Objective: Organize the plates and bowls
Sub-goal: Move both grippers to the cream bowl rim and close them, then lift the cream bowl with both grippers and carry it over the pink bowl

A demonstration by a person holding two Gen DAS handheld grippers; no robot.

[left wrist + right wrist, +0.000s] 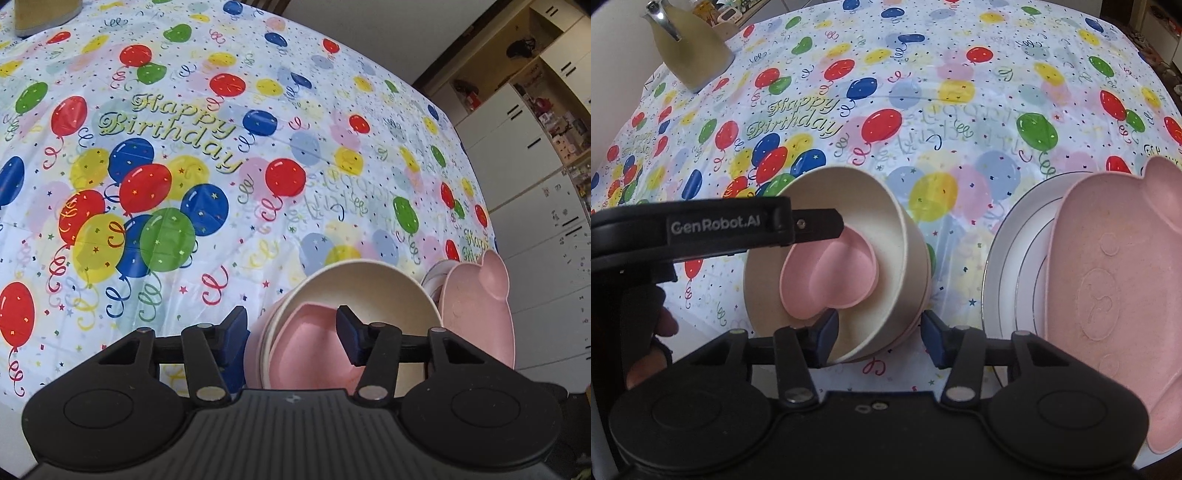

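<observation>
The balloon-print tablecloth (960,122) is covering the table. A pink bear-shaped plate (1115,280) is lying on a white plate (1008,266), near a cream bowl (886,236) that is holding a pink heart-shaped dish (831,273). The left gripper (291,338) and right gripper (877,339) are both standing wide, each straddling the bowl's rim, gripping nothing.
</observation>
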